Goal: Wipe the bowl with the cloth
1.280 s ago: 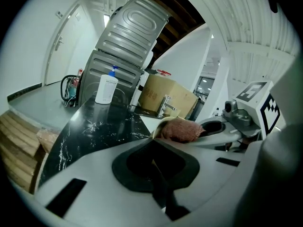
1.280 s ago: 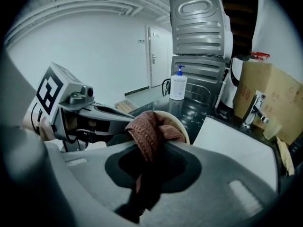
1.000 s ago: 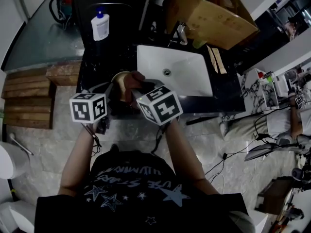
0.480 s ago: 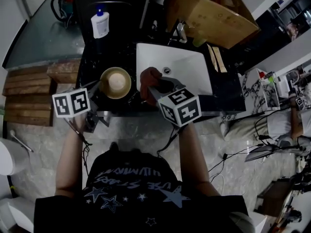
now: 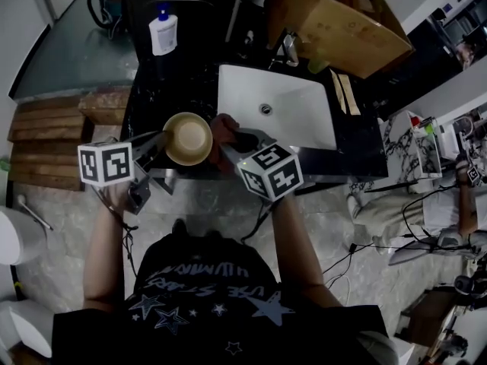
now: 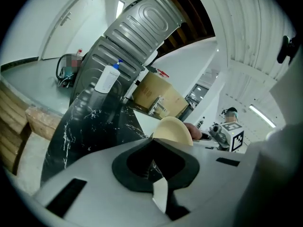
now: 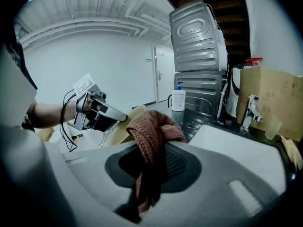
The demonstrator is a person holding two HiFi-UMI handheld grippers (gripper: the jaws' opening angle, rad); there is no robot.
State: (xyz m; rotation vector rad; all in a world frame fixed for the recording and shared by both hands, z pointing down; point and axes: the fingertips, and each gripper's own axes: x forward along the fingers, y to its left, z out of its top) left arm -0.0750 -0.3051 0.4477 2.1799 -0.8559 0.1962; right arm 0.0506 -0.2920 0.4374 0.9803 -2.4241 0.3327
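If tight, hand-held gripper (image 7: pixel 150 171) around cloth (image 7: pixel 152 126).

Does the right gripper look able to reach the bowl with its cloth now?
Probably yes: the cloth in the right gripper is right beside the bowl that the left gripper holds, with nothing between them.

Items counted: one bowl (image 5: pixel 187 138), one cloth (image 5: pixel 221 127), one white bottle (image 5: pixel 163 33), one sink (image 5: pixel 304 124), one tap (image 5: pixel 289 49), one cardboard box (image 5: pixel 342 25).
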